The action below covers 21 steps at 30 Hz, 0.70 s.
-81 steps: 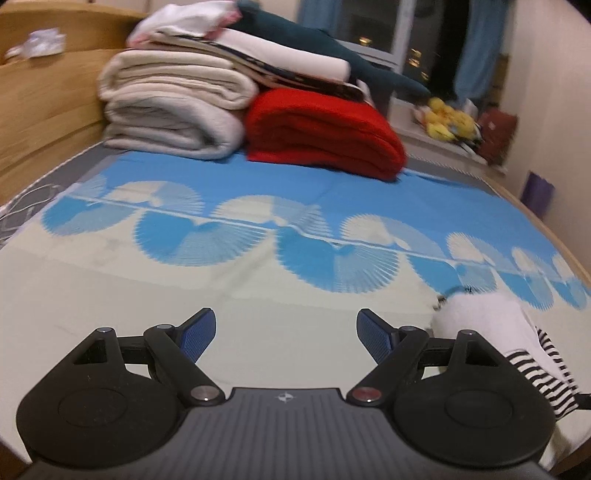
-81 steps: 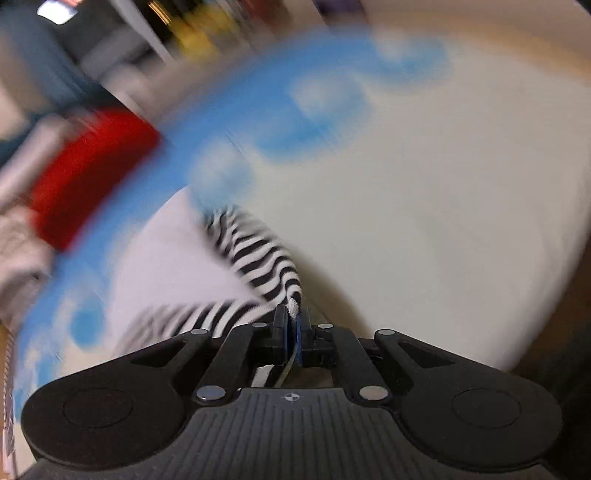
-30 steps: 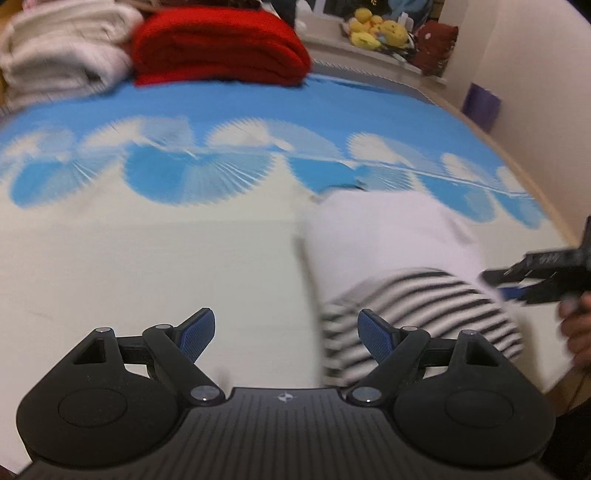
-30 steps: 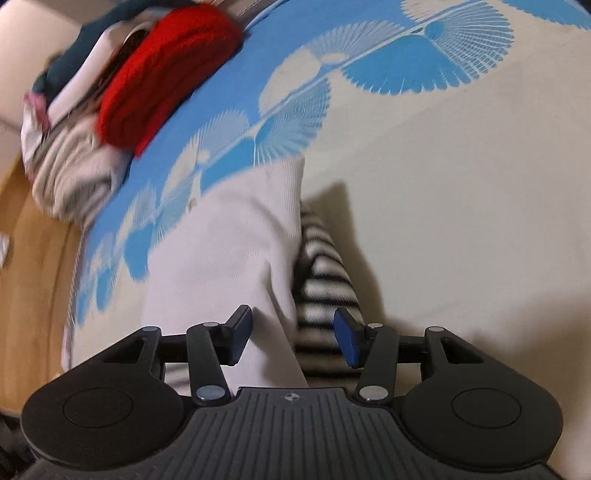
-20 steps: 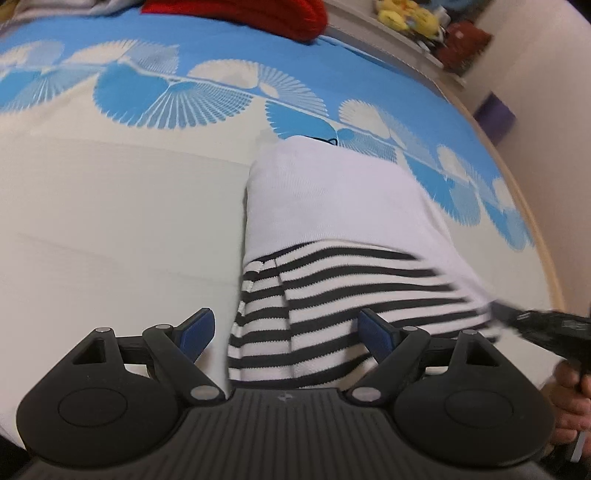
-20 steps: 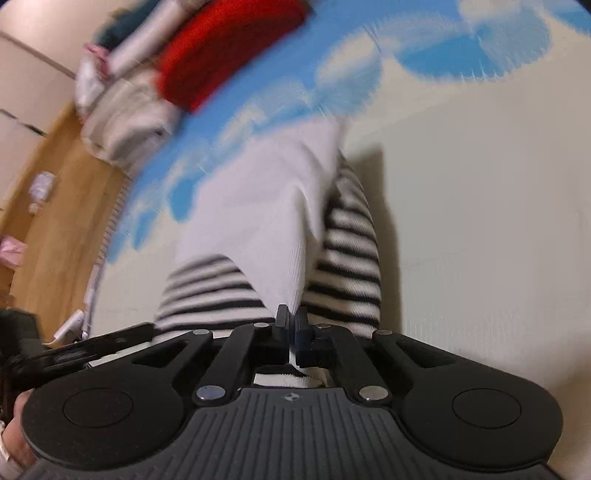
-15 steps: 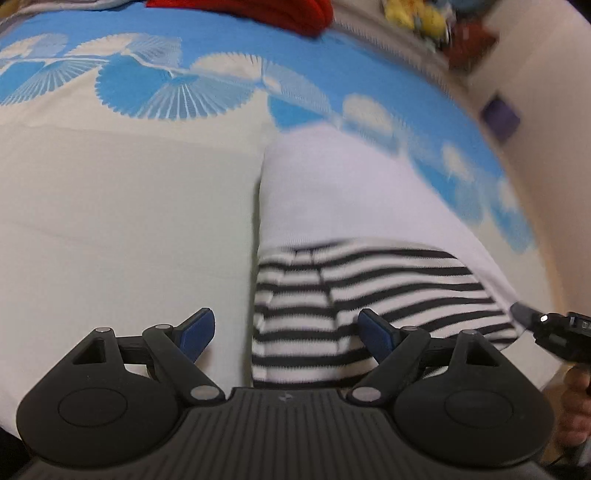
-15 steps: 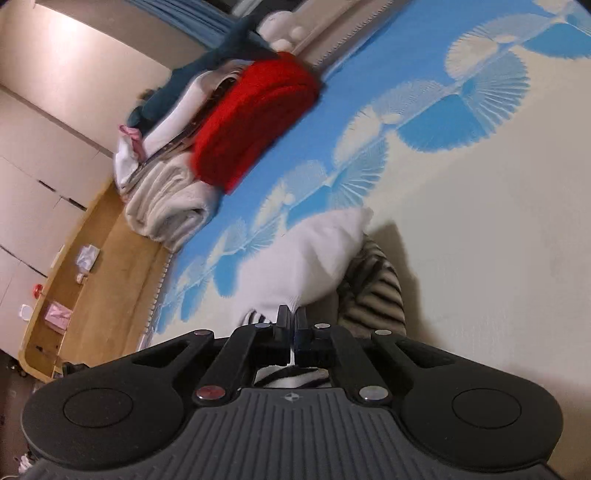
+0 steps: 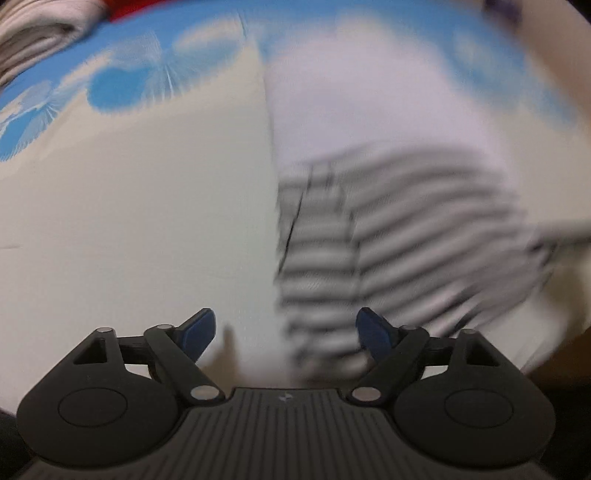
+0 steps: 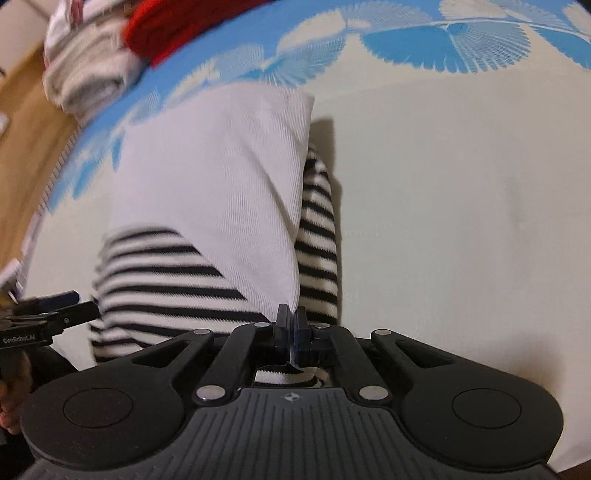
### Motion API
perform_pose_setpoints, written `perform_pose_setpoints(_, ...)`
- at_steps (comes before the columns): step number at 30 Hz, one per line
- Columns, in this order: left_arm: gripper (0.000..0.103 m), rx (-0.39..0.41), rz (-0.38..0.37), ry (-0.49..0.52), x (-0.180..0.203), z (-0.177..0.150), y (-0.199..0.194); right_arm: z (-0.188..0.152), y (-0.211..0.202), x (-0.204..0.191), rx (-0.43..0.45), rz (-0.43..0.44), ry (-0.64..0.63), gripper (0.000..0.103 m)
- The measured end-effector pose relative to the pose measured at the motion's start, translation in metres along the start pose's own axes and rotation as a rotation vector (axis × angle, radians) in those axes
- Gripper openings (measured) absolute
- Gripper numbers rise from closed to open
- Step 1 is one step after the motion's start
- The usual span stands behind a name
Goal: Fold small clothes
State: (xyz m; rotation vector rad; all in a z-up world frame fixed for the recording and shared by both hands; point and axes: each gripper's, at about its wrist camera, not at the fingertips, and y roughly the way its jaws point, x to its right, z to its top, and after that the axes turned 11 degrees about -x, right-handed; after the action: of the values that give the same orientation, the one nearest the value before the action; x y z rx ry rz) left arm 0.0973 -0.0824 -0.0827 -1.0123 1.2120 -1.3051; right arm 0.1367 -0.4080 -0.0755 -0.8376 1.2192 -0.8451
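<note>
1. Garment (image 10: 207, 192): white with black-and-white striped sleeves, it lies partly folded on the cream and blue bedsheet (image 10: 461, 177), one striped sleeve tucked under its right edge.
2. Right gripper (image 10: 290, 332): clenched on the garment's near hem, fabric pinched between the blue pads.
3. Left gripper (image 9: 284, 332): jaws opening wide, with the blurred striped near corner of the garment between them; the pads do not press on it.
4. Folded red blanket (image 10: 166, 26) and pale towels (image 10: 88, 74) sit stacked at the far end of the bed, well apart from the garment.
</note>
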Motion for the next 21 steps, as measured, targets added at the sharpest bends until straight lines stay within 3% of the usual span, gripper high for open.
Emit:
perform_pose_setpoints(4, 0.089, 0.046, 0.017, -0.017, -0.003, 0.015, -0.036, 0.005, -0.001, -0.009, -0.003, -0.037, -0.013, 0.001)
perform_pose_setpoints(8, 0.09, 0.164, -0.03, 0.031, -0.012, 0.035, -0.09, 0.013, -0.029, -0.017, 0.137, -0.068, -0.038, 0.004)
perform_pose_setpoints(9, 0.09, 0.183, -0.036, 0.04, -0.016, 0.04, -0.1, 0.015, -0.04, -0.015, 0.189, -0.066, -0.022, 0.008)
perform_pose_setpoints(12, 0.09, 0.212, -0.077, 0.039, -0.028, 0.058, -0.118, 0.022, -0.054, 0.0, 0.277, -0.01, 0.09, 0.032)
perform_pose_setpoints(14, 0.09, 0.215, -0.114, 0.026, -0.037, 0.07, -0.12, 0.028, -0.055, 0.007, 0.31, 0.02, 0.146, 0.035)
perform_pose_setpoints(18, 0.09, 0.197, -0.179, -0.004, -0.061, 0.087, -0.106, 0.048, -0.035, 0.003, 0.274, 0.07, 0.162, 0.06)
perform_pose_setpoints(19, 0.09, 0.19, -0.19, -0.004, -0.065, 0.091, -0.1, 0.054, -0.029, -0.002, 0.25, 0.064, 0.142, 0.067)
perform_pose_setpoints(21, 0.09, 0.176, -0.199, 0.01, -0.07, 0.1, -0.087, 0.062, -0.018, -0.013, 0.211, 0.02, 0.092, 0.073)
